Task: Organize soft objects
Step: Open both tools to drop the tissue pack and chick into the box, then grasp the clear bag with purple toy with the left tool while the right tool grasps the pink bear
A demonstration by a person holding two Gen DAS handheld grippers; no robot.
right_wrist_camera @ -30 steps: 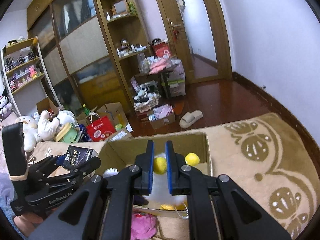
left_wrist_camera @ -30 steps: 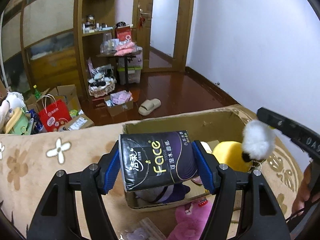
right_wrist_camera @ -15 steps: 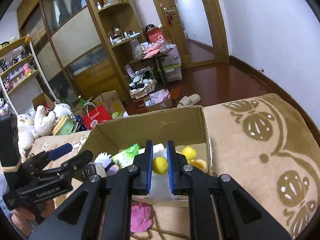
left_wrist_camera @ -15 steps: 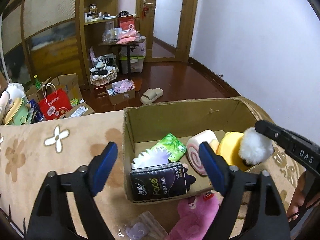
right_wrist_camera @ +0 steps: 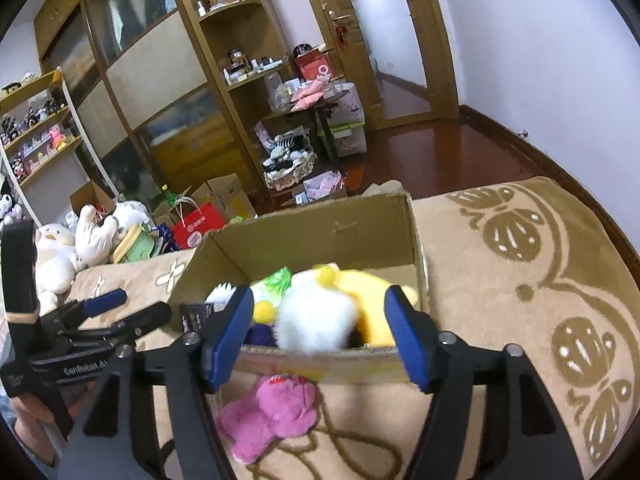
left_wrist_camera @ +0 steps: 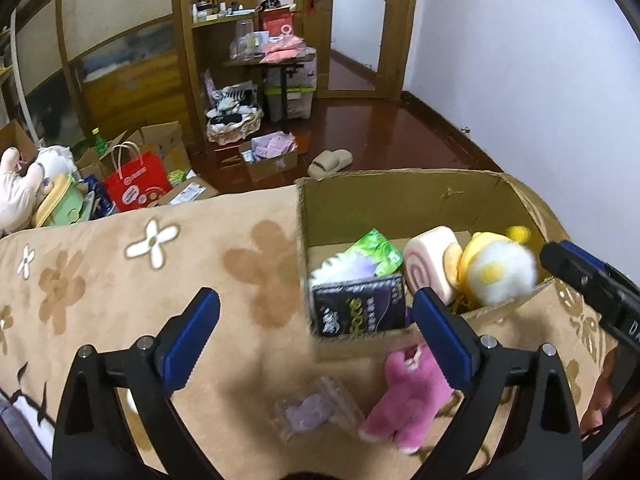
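A cardboard box (left_wrist_camera: 400, 200) stands on the tan blanket. Inside lie a black tissue pack (left_wrist_camera: 358, 314), a green packet (left_wrist_camera: 376, 250), a pink swirl roll plush (left_wrist_camera: 430, 260) and a yellow-and-white plush (left_wrist_camera: 496, 268), blurred with motion. My left gripper (left_wrist_camera: 316, 332) is open and empty, just short of the box's near-left corner. My right gripper (right_wrist_camera: 320, 332) is open above the box's near wall, with the yellow-and-white plush (right_wrist_camera: 316, 320) between its jaws, loose. A pink plush (left_wrist_camera: 404, 396) and a clear bag with a purple item (left_wrist_camera: 316, 408) lie in front of the box.
The blanket (left_wrist_camera: 140, 280) spreads to the left of the box. Beyond its far edge the floor holds a red paper bag (left_wrist_camera: 136, 180), cardboard boxes, a slipper (left_wrist_camera: 330, 160) and plush toys (left_wrist_camera: 20, 188). A white wall runs along the right side.
My left gripper opened and dropped the black tissue pack into the box, then drew back. My right gripper opened and let the yellow-and-white plush go over the box.
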